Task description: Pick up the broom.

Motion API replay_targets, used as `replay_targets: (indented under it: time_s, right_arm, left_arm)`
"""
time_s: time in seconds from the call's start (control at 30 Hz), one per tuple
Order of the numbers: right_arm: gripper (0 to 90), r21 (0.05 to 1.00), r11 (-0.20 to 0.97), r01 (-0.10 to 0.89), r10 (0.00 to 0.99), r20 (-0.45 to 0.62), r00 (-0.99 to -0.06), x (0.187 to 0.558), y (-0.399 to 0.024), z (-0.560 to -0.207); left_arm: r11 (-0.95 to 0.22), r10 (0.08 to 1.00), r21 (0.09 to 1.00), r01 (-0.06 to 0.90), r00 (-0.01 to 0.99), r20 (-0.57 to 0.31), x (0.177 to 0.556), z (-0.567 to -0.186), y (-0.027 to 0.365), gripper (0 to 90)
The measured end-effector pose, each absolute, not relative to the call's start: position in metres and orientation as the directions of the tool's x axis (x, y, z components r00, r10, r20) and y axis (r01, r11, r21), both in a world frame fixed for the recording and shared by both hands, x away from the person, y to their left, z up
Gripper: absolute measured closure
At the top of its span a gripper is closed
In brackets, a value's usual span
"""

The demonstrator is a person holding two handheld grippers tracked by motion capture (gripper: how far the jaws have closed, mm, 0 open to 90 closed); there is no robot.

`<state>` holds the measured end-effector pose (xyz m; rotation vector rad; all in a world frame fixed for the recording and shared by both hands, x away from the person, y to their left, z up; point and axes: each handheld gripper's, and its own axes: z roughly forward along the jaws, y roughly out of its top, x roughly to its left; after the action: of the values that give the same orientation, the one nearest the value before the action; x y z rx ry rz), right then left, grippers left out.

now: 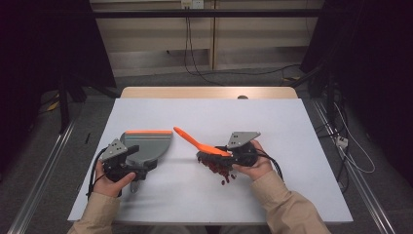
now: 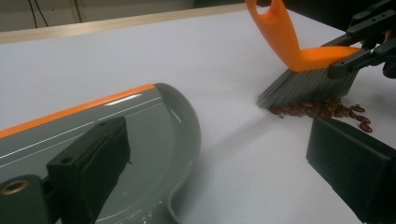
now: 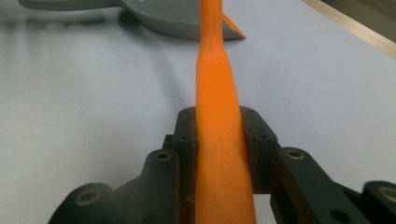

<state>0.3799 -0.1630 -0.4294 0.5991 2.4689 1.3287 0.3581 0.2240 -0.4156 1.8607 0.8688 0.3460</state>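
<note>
Grey dustpan (image 1: 148, 144) with orange edge strip; orange brush (image 1: 199, 142) with grey bristles; dark red beans (image 2: 322, 109); white table (image 1: 204, 114).

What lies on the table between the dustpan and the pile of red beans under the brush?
Nothing: between the dustpan and the red beans under the brush, the white table is bare, as the left gripper view and the high view show.

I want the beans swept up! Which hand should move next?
The right. Its gripper is shut on the brush, whose bristles sit right on the beans. The left gripper is at the dustpan, away from the beans.
</note>
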Motion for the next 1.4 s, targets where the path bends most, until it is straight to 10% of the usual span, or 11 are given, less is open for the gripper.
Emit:
replay_targets:
  time_s: [1.4]
  right_arm:
    - [71.0,0.889,0.284,0.358,0.454,0.205,-0.867,0.355,-0.177,-0.433]
  left_arm:
    - [-0.234,0.700,0.876,0.423,0.698,-0.150,0.360,-0.419,0.221,5.9]
